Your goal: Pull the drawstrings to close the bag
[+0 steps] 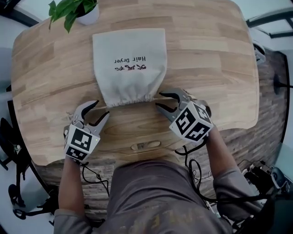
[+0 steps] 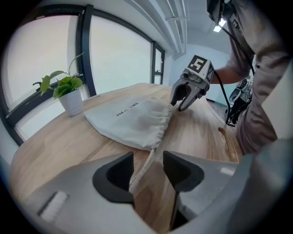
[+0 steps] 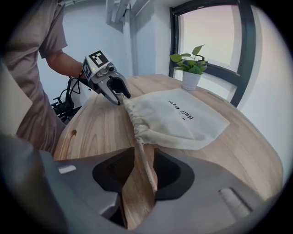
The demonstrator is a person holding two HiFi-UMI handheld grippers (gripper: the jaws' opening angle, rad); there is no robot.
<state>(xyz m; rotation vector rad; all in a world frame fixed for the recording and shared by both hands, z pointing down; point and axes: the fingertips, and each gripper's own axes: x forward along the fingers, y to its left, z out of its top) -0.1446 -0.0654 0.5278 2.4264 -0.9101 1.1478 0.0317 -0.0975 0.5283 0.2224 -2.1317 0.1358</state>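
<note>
A beige drawstring bag [image 1: 130,64] printed "Hair Dryer" lies flat on the wooden table [image 1: 215,55], its gathered mouth toward me. My left gripper [image 1: 101,109] sits just left of the mouth, jaws apart. In the left gripper view the white cord [image 2: 145,167] runs loosely between its jaws [image 2: 149,162], resting near the left one. My right gripper [image 1: 159,100] is at the mouth's right corner, also open. In the right gripper view the other cord [image 3: 146,167] passes through the gap of the right gripper [image 3: 144,160] without being pinched.
A potted plant [image 1: 75,9] stands at the table's far edge, just behind the bag. A slot-shaped cut-out [image 1: 145,145] lies in the tabletop near my body. The table's rounded front edge is right below both grippers. Cables hang down from both grippers.
</note>
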